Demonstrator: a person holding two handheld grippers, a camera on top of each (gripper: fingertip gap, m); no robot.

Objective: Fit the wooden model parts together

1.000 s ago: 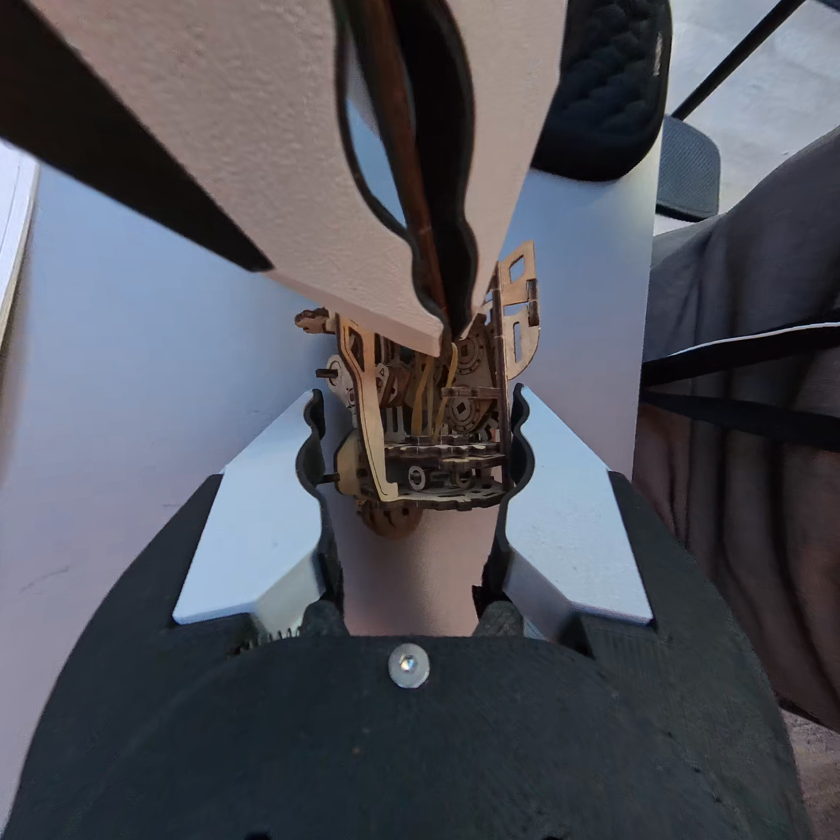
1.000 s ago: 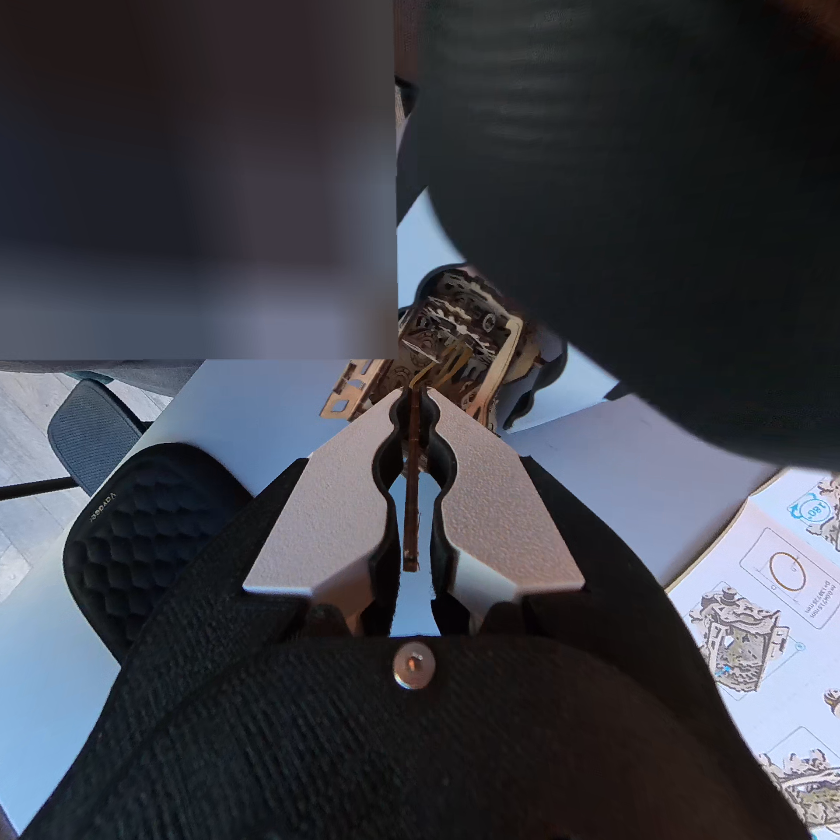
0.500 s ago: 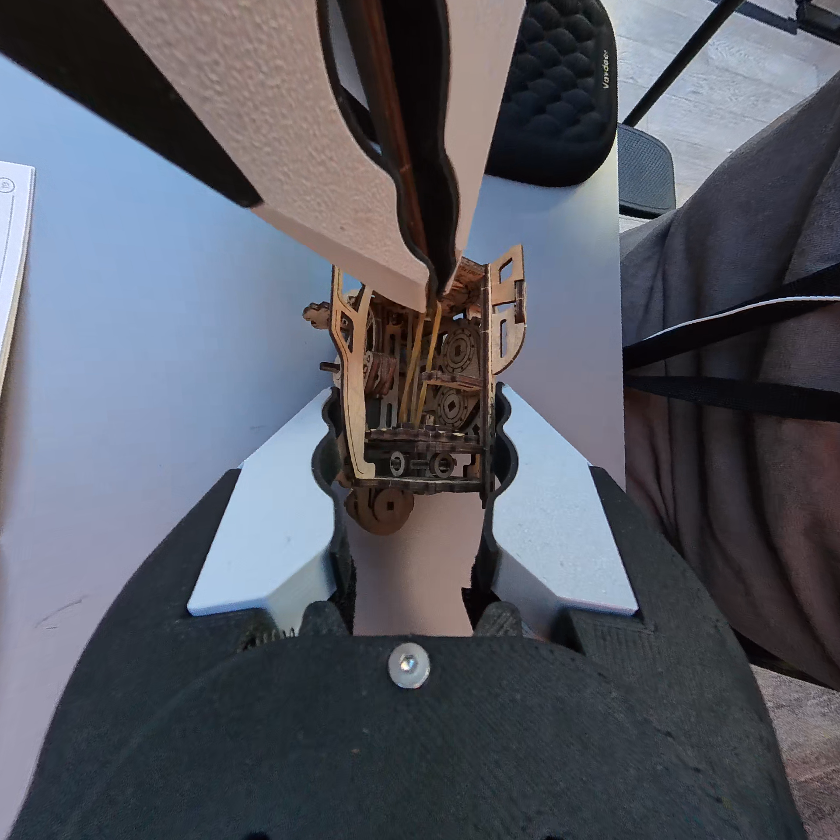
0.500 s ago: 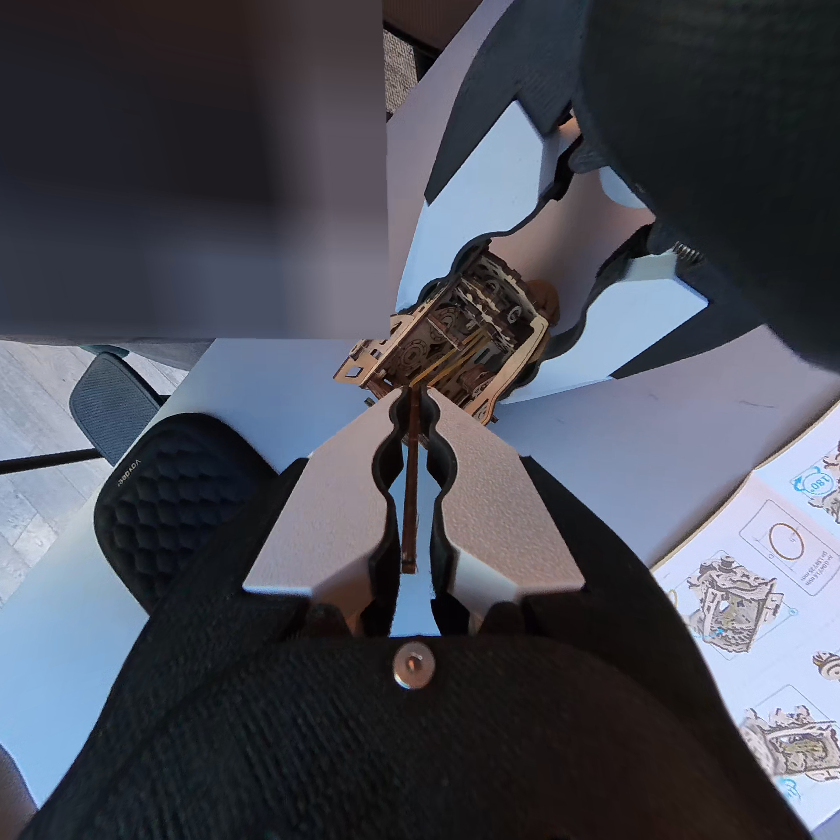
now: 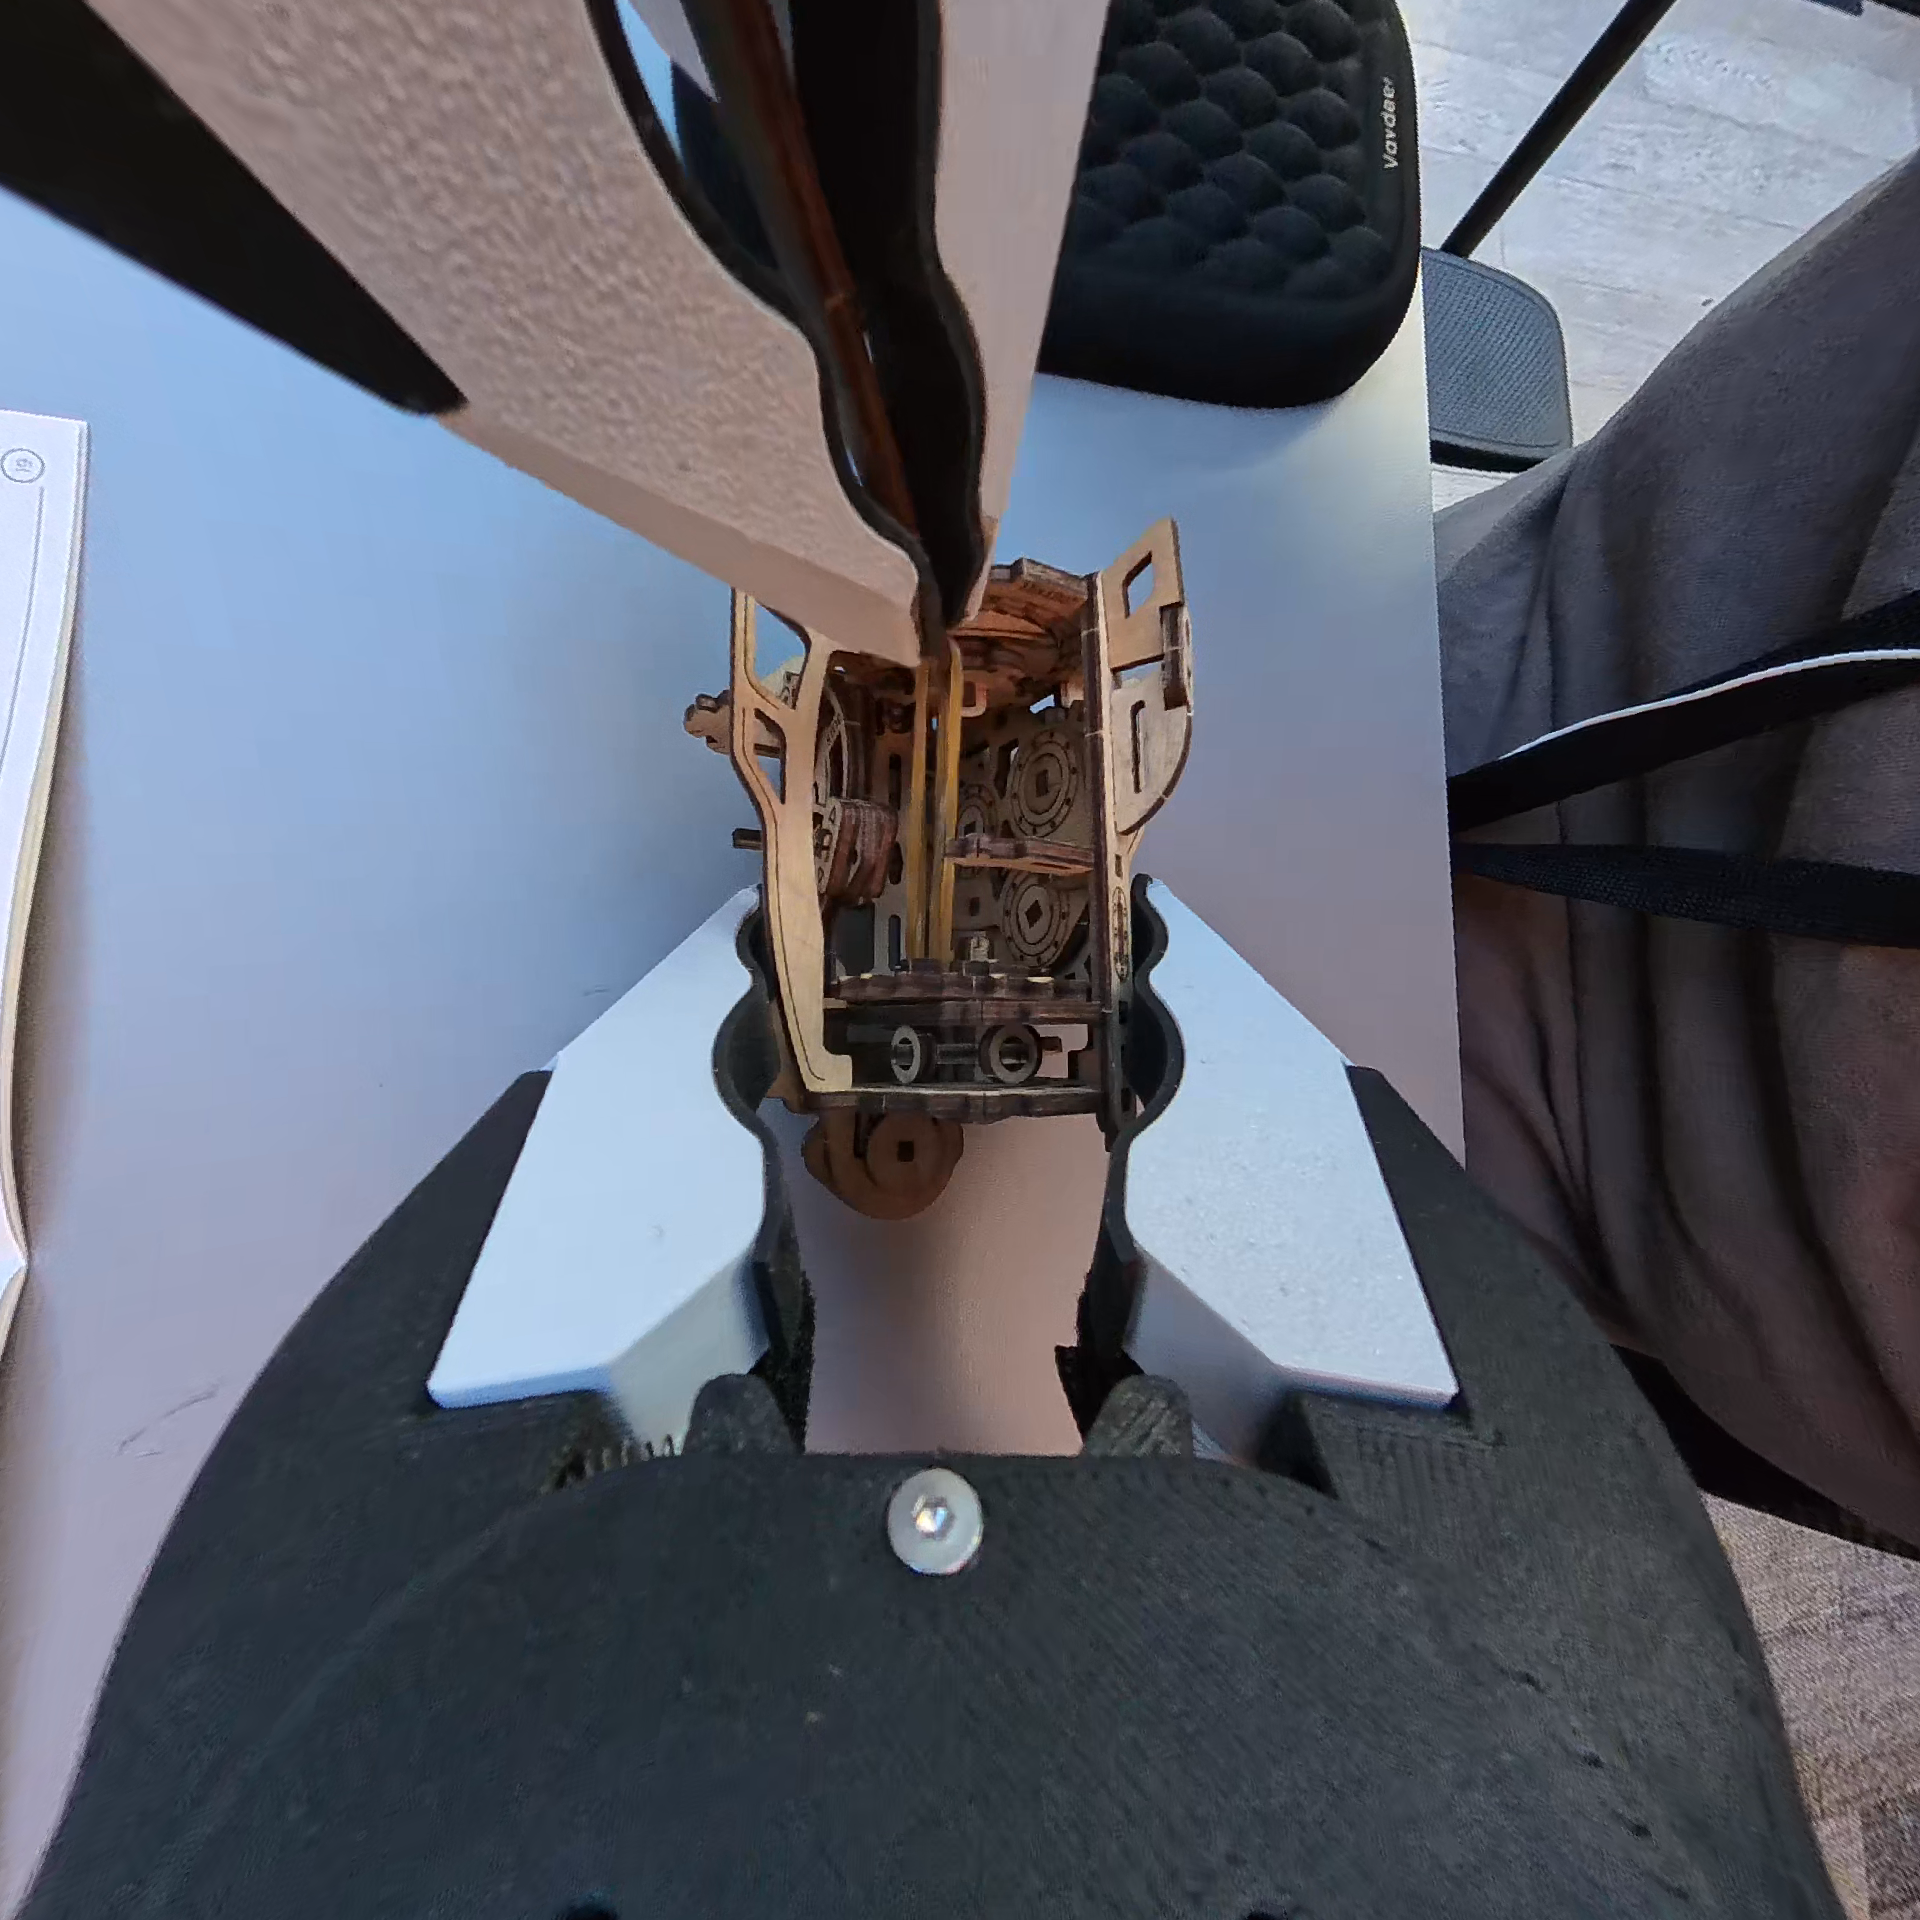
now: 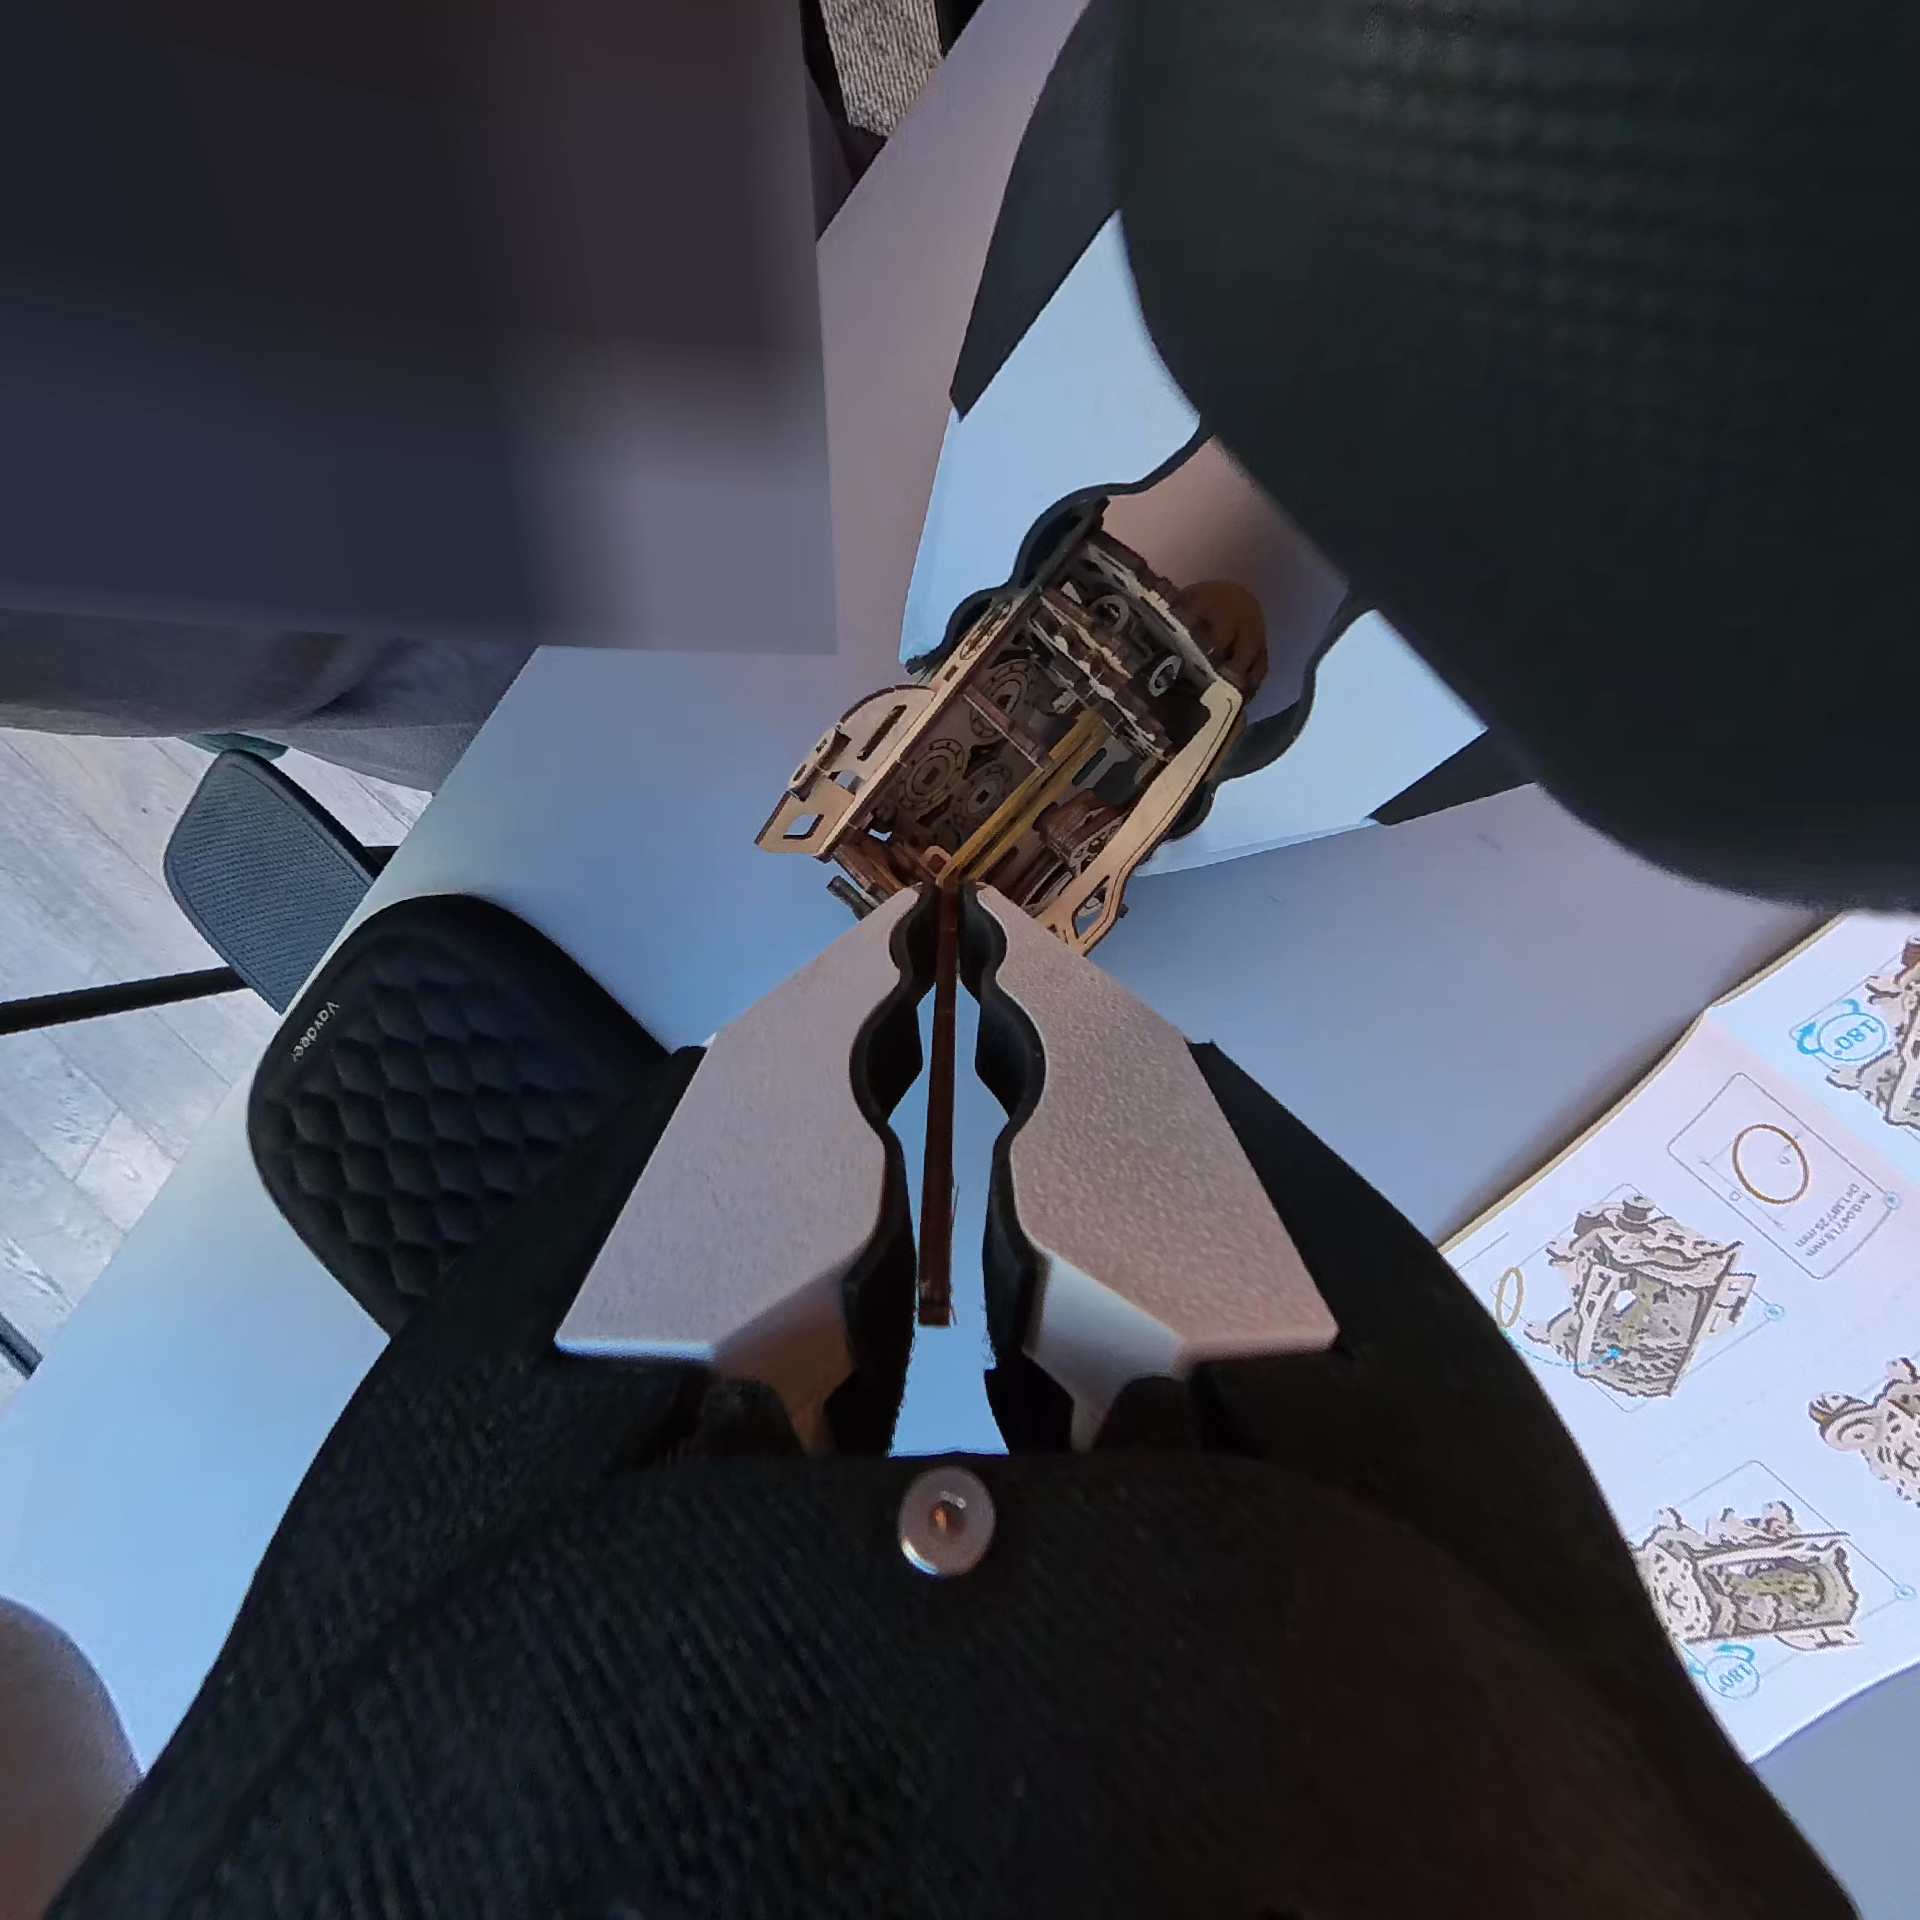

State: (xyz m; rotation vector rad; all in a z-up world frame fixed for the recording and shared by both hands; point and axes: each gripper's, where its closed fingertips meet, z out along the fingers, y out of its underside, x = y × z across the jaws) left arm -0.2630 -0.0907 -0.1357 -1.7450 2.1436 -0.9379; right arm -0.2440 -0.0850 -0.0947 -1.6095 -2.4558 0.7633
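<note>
Your left gripper (image 5: 940, 1013) clamps the wooden model (image 5: 961, 883) by its two side plates, held above the pale desk (image 5: 364, 779) near the edge by your lap. Your right gripper (image 6: 940, 899) is closed on a thin dark wooden stick (image 6: 938, 1122), its tip touching the model's open top where a yellow rubber band (image 5: 932, 810) runs inside. Bare desk lies to the left of the model. A black padded rest (image 5: 1236, 197) sits at the far edge, and an instruction sheet (image 6: 1704, 1299) lies beside your right gripper. The stick's tip is hidden between the jaws.
</note>
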